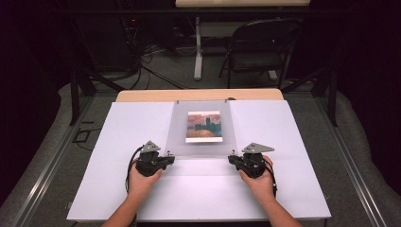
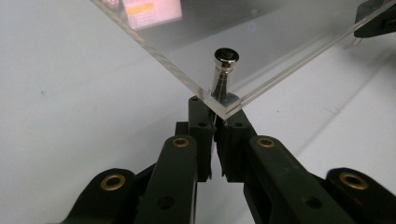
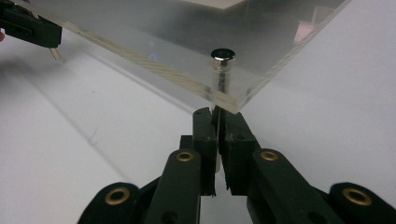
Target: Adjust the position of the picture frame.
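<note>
High view: you've got both near corners of the clear frame (image 1: 201, 127) pinched.
Left gripper (image 2: 215, 122): jaws clamped on its corner.
Right gripper (image 3: 217, 122): same grip.
Next: probably lift evenly so the picture (image 1: 204, 126) stays put.

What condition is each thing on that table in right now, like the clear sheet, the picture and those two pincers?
Clear acrylic sheet: near edge lifted off the white table, tilted.
Picture: lying flat under the sheet.
Left gripper: shut at the sheet's near left corner, under its metal post.
Right gripper: shut at the sheet's near right corner, under its metal stud.
Folding chair: unfolded, empty, behind the table.
</note>
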The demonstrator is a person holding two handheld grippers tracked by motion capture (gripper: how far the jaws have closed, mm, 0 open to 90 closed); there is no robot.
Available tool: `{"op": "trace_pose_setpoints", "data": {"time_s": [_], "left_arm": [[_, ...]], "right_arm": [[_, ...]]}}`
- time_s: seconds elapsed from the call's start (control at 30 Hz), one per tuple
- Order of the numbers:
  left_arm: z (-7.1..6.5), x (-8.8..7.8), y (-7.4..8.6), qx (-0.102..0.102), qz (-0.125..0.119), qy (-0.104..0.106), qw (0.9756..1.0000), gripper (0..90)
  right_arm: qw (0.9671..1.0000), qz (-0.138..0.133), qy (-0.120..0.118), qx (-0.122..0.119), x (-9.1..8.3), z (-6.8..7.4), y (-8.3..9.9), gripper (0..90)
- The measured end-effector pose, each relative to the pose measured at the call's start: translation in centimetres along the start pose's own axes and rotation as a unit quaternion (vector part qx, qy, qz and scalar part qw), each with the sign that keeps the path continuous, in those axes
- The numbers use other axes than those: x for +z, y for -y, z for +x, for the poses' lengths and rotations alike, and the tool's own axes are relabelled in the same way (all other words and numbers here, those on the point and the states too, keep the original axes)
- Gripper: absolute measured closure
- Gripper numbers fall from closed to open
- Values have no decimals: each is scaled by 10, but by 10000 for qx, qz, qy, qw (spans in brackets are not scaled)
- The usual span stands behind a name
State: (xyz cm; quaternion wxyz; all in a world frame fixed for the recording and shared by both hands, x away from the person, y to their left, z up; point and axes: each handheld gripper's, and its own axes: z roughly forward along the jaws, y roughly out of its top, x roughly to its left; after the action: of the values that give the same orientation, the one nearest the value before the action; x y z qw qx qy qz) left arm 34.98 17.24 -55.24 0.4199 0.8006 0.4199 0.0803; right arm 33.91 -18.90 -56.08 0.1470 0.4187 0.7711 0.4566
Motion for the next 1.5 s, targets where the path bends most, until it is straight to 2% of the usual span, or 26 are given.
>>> {"op": "trace_pose_setpoints", "data": {"time_s": [0.1, 0.13, 0.57, 0.77, 0.83, 0.93, 1.07, 1.17, 1.23, 1.37, 1.4, 1.5], "left_arm": [[0, 3, 3, -1, 86, -14, 10000, 850], [0, 4, 4, -13, 39, -17, 10000, 849], [1, 4, 5, -9, -3, -7, 10000, 846], [3, 4, 5, -63, -24, 66, 10000, 840], [4, 4, 6, -148, -56, 114, 9998, 825], [6, 2, 7, -255, -104, 142, 9995, 765], [5, 3, 7, -282, -129, 154, 9994, 625], [1, 3, 9, -197, -112, 122, 9997, 485], [-2, 0, 10, -139, -53, 144, 9998, 422], [-9, -9, 11, 55, 87, 102, 9999, 381], [-10, -12, 12, 54, 80, 124, 9999, 380], [-8, -24, 11, -68, 21, 169, 9998, 380]], "right_arm": [[9999, 104, 6, 8, 3, 0, 3, 847], [9999, 151, 15, -22, 4, 0, 3, 848], [9999, 130, 31, 7, 4, 0, 5, 848], [9999, 96, 18, 42, 4, 0, 6, 844], [9999, 81, -4, 97, 4, -1, 6, 830], [9995, -20, -95, 286, 2, -3, 6, 759], [9994, -65, -32, 346, 1, -5, 7, 624], [9997, -56, 33, 252, 0, -4, 8, 534], [9998, 50, 88, 176, -2, -2, 8, 475], [9993, 383, 50, 23, -8, 1, 11, 390], [9988, 483, 34, -2, -11, 1, 11, 390], [9985, 550, 11, 42, -23, 0, 10, 379]]}}
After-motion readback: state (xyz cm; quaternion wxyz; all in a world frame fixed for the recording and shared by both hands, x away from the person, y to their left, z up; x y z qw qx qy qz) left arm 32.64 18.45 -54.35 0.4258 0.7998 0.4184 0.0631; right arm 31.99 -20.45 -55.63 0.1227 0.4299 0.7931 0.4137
